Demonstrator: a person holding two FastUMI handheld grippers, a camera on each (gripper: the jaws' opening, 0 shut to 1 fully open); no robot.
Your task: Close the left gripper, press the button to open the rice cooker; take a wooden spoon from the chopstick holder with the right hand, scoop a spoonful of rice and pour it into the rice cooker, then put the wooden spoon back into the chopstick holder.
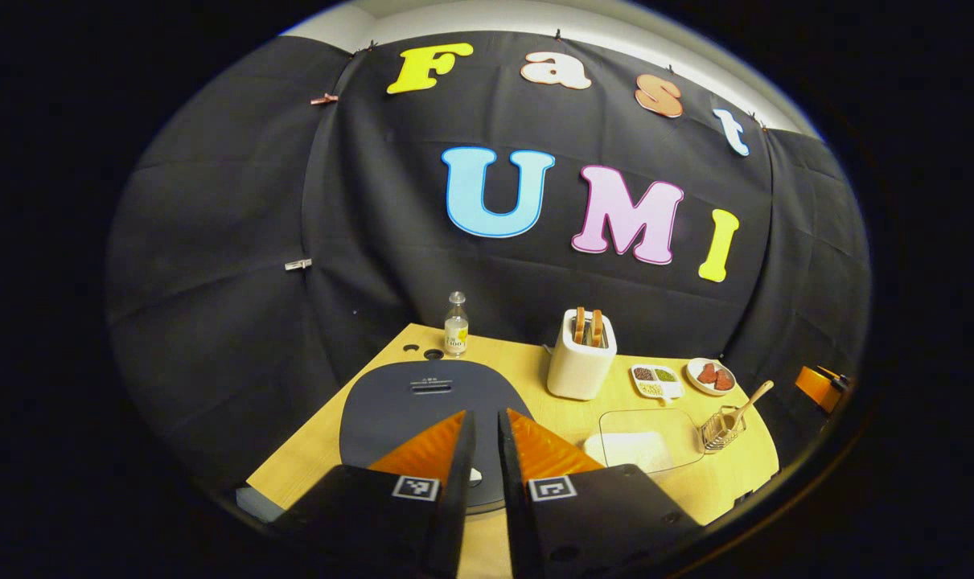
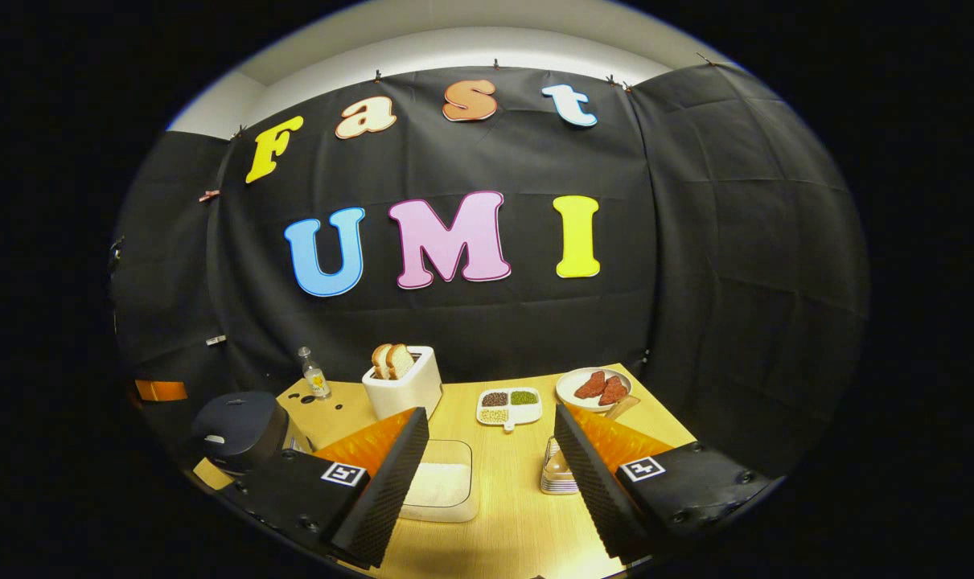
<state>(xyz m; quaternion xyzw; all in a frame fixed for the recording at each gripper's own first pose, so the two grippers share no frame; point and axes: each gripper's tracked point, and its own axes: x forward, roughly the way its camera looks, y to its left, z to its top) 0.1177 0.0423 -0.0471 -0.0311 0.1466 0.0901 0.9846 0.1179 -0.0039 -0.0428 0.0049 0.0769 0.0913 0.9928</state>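
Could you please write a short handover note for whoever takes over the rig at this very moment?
Left gripper: fingers nearly shut, holding nothing, above the rice cooker, whose lid is down.
Right gripper: open, empty, facing the table.
Wooden spoon sits in the chopstick holder, beside the clear container of rice.
Done: left gripper about closed.
Left: press the button, take the spoon, scoop rice, pour it into the cooker, return the spoon.
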